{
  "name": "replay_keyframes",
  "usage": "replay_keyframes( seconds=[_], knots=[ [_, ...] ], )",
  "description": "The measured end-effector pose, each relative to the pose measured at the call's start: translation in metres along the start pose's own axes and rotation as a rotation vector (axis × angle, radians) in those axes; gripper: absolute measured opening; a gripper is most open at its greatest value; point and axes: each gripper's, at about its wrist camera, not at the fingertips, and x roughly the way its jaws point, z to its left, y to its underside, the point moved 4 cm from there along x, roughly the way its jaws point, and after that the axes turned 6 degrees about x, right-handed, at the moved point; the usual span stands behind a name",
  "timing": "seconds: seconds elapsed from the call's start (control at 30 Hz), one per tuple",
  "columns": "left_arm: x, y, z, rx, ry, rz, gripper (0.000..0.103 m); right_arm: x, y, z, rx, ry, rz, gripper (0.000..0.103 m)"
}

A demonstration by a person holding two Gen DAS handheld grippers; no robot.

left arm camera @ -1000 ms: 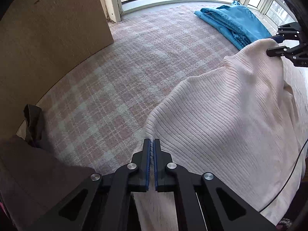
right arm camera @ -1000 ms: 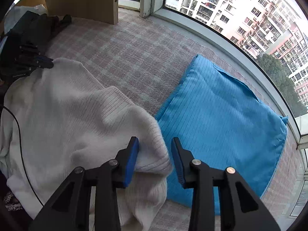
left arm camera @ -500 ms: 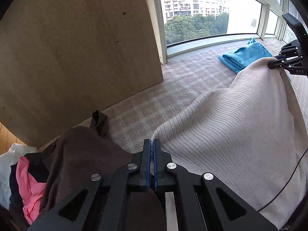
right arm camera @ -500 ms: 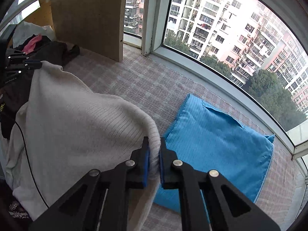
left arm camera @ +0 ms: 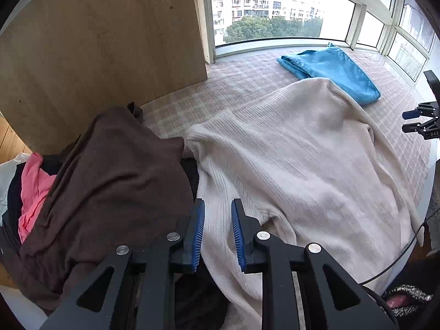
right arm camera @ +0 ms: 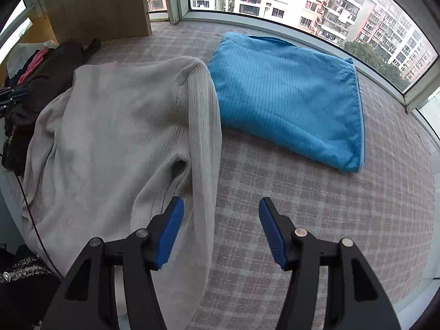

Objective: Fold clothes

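sweater [right arm camera: 115, 126] on mat [right arm camera: 316, 220], folded cloth [right arm camera: 288, 96] right, clothes pile [left arm camera: 104, 170] left

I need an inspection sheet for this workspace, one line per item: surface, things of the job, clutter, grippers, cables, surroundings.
Surface: checked pink-grey cover, bare to the right of the garments.
Job's things: cream ribbed sweater spread out, one sleeve lying along its right edge; folded blue garment beside it, near the window.
Clutter: pile of brown garment, pink cloth and dark pieces at the left end.
Grippers: left gripper opening above the sweater's edge, nothing between its fingers; right gripper opening, holding nothing, the sleeve below it.
Cables: thin black cable crossing the sweater's near edge.
Surroundings: wooden panel, curved window with apartment blocks outside.
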Motion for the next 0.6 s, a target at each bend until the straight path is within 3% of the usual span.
replay_keyframes(
  seconds=[0.13,0.3,0.37,0.4,0.43,0.47,0.53,0.6],
  knots=[
    [0.008,0.073,-0.027,-0.075,0.04,0.1,0.02,0.032,0.077,-0.002,0.095,-0.047,0.094,0.056],
    [0.037,0.12,-0.05,-0.149,0.043,0.19,0.022,0.045,0.11,0.008,0.079,-0.029,0.119,0.056],
    [0.045,0.127,-0.06,-0.173,0.096,0.189,0.022,0.043,0.115,0.014,0.047,-0.048,0.109,0.055],
    [0.047,0.128,-0.063,-0.181,0.103,0.176,0.022,0.042,0.116,0.017,0.032,-0.059,0.103,0.042],
    [0.046,0.128,-0.063,-0.182,0.088,0.159,0.016,0.039,0.116,0.017,0.032,-0.072,0.101,0.014],
    [0.042,0.127,-0.062,-0.194,0.092,0.151,0.004,0.036,0.115,0.015,0.041,-0.087,0.102,0.006],
    [0.036,0.126,-0.058,-0.216,0.1,0.136,0.004,0.028,0.112,0.009,0.05,-0.095,0.099,0.006],
    [0.019,0.125,-0.046,-0.215,0.041,0.126,0.004,0.011,0.106,-0.003,0.038,-0.065,0.069,0.006]
  ],
)
